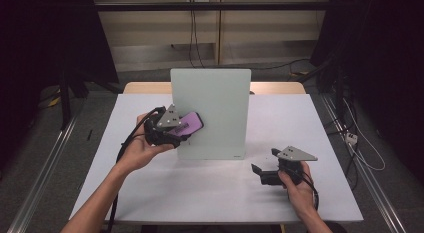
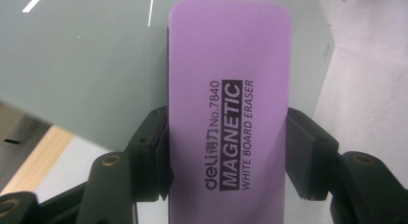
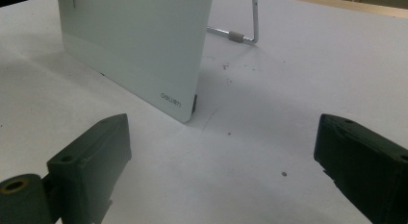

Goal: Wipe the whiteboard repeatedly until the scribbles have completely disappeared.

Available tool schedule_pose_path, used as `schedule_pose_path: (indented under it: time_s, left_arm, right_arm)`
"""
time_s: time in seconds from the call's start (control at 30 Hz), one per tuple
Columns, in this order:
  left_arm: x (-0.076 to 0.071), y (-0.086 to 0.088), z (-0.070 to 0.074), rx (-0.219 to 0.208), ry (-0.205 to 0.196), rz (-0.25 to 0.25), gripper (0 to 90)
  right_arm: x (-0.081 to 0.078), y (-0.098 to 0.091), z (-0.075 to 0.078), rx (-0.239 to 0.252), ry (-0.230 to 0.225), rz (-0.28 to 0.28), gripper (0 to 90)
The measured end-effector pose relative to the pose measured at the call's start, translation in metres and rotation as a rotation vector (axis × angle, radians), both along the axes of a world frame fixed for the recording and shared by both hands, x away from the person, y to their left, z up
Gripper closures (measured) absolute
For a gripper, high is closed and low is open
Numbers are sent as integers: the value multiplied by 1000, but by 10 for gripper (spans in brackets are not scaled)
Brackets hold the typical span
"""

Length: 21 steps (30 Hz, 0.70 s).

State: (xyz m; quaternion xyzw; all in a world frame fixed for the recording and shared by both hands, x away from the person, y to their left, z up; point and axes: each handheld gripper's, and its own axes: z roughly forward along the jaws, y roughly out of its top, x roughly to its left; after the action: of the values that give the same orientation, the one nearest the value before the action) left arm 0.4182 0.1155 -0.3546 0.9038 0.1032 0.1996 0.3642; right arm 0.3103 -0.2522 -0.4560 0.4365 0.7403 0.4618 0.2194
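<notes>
A purple rectangular magnetic whiteboard eraser (image 2: 228,113) was held in the left gripper (image 1: 176,129), whose jaws were closed on its two long edges, and was presented to the left part of the pale green upright glass whiteboard (image 1: 220,98). Whether the eraser's underside already touched the board's face could not be told. For a clean pass, the eraser's felt face would best be kept flat and parallel to the board, with pressure kept light so that the board, propped on a thin wire stand (image 3: 240,34) behind it, is not pushed backward or tipped. The left forearm was raised from the white counter (image 1: 200,193) toward the board, with the left hand (image 1: 137,148) wrapped under the gripper body and the jaws aimed at the board. The right gripper (image 1: 272,174) was held low in front of the board's lower right corner, close to the counter, its jaws wide apart and empty.
</notes>
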Motion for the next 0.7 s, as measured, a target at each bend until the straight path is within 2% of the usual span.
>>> schedule_pose_path:
  time_s: [0.13, 0.3, 0.4, 0.47, 0.57, 0.7]
  left_arm:
    - [-5, -11, -10, 35, 3, -31, 410]
    - [-12, -23, -29, 89, 38, -76, 410]
    - [-15, -29, -41, 103, 62, -100, 410]
    - [-17, -33, -46, 136, 66, -112, 410]
    - [-20, -35, -54, 143, 92, -123, 410]
    - [-23, -36, -62, 160, 98, -124, 410]
  right_arm:
    - [0, 0, 0, -1, 1, 0, 55]
    - [0, 0, 0, 1, 1, 0, 55]
    - [0, 0, 0, 2, 1, 0, 55]
    - [0, 1, 0, 4, 1, 2, 55]
    - [0, 0, 0, -1, -1, 4, 54]
    - [-1, 0, 0, 3, 0, 1, 55]
